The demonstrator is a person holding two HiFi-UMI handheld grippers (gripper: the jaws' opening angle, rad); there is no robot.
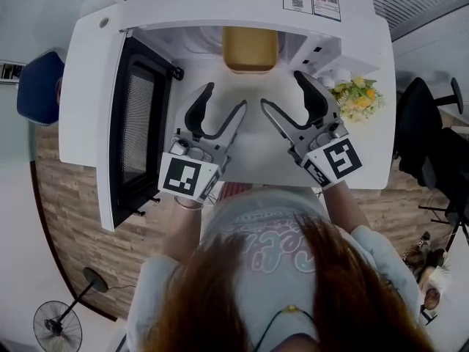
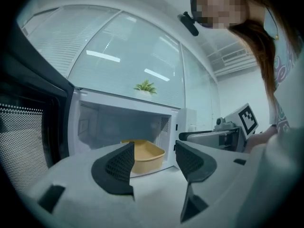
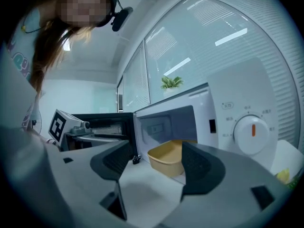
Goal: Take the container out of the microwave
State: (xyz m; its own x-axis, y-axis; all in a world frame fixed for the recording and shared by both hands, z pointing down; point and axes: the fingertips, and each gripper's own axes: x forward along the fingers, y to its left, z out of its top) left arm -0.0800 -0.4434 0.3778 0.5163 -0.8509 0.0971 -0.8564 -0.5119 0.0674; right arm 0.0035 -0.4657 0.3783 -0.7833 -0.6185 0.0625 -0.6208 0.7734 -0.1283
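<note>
**Yellow container sits just inside the open microwave, both claws released before it**

Yellow, smooth and probably plastic, the container (image 1: 250,48) is seen on the floor of the microwave (image 1: 220,9), close to the front of the cavity; the door (image 1: 135,127) is swung fully out to the left; nothing is seen to block the opening.

The left claw (image 1: 226,97) and the right claw (image 1: 282,90) are held over the white bench (image 1: 249,149) in front of the cavity, side by side and apart from the container; the jaws of each are spread wide and nothing is gripped between them; only bench and the far-off container are framed in each gap.

The container is open-topped, without a lid, and appears empty in both gripper views; its walls slope outward to a rolled rim; the corners are rounded.

It is judged to be light and thin-walled, so some flex is to be expected if it is squeezed hard; the glossy, tapered sides are likely to let padded jaws slide upward, so a hold low on the walls is not favoured. The near wall is best pinched at the rim, one jaw inside and one outside; alternatively, the two side walls may be taken just under the rim, one claw to each. Whether it is hot cannot be told.
</note>
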